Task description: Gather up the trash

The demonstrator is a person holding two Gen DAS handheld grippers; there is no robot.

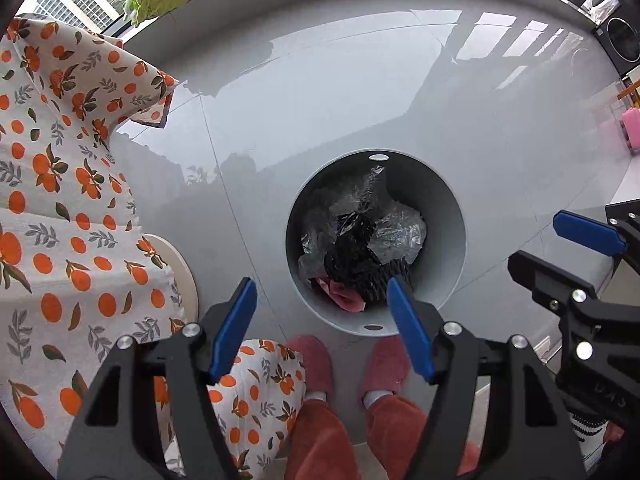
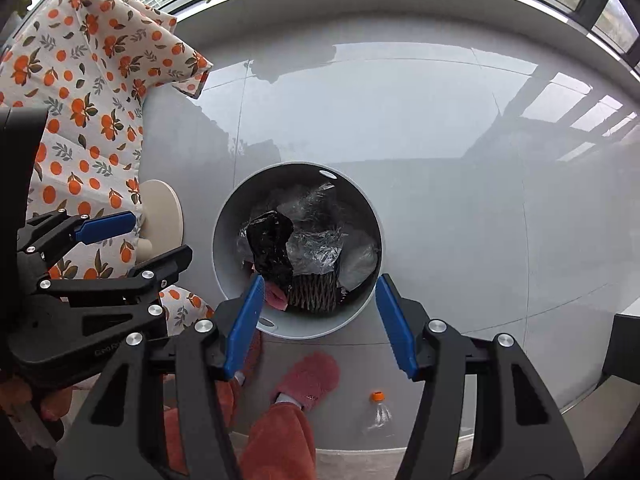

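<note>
Both grippers, left and right, hang empty with jaws wide over the grey bin of crumpled plastic; next, reach for the plastic bottle beside the slipper, jaws squared across its body.

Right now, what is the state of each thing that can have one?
Trash bin: upright, no lid, partly filled.
Plastic bottle: lying on the floor, orange cap on.
Left gripper: open, empty.
Right gripper: open, empty.
Tablecloth: draped, hanging down.
</note>
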